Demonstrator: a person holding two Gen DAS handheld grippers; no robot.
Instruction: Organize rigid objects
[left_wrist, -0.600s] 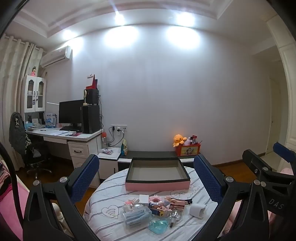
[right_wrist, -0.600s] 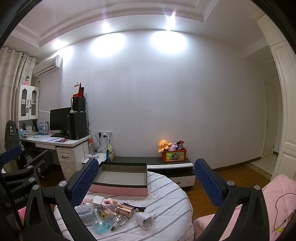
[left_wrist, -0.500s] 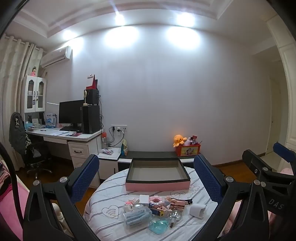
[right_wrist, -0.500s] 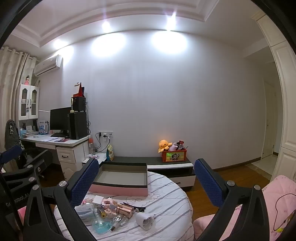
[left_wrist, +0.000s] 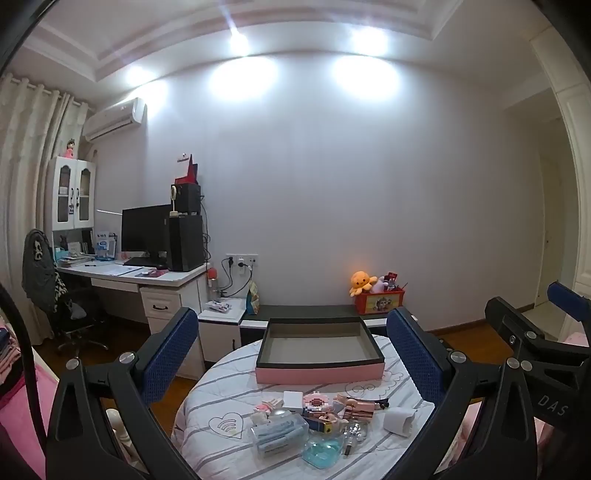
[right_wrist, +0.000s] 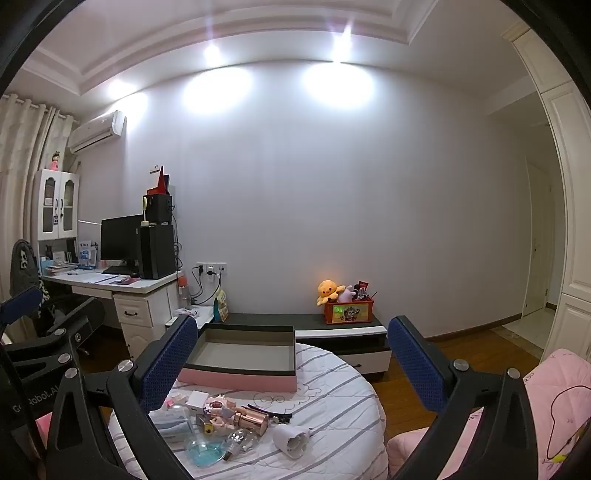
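Note:
A pink box (left_wrist: 320, 369) with a dark rim stands open and empty on the far side of a round table (left_wrist: 218, 402) with a striped white cloth. It also shows in the right wrist view (right_wrist: 240, 380). A pile of small items lies in front of it: a clear case (left_wrist: 279, 435), a blue dish (left_wrist: 321, 448), a white plug (left_wrist: 399, 421), a rose-gold tube (right_wrist: 253, 419) and a light bulb (right_wrist: 240, 439). My left gripper (left_wrist: 291, 354) is open and empty, held above the table. My right gripper (right_wrist: 291, 358) is open and empty, further right.
A desk (left_wrist: 147, 277) with a monitor and a chair stands at the left. A low cabinet (right_wrist: 332, 325) with a toy box (right_wrist: 349, 310) runs along the far wall. Pink bedding (right_wrist: 554, 406) lies at the right.

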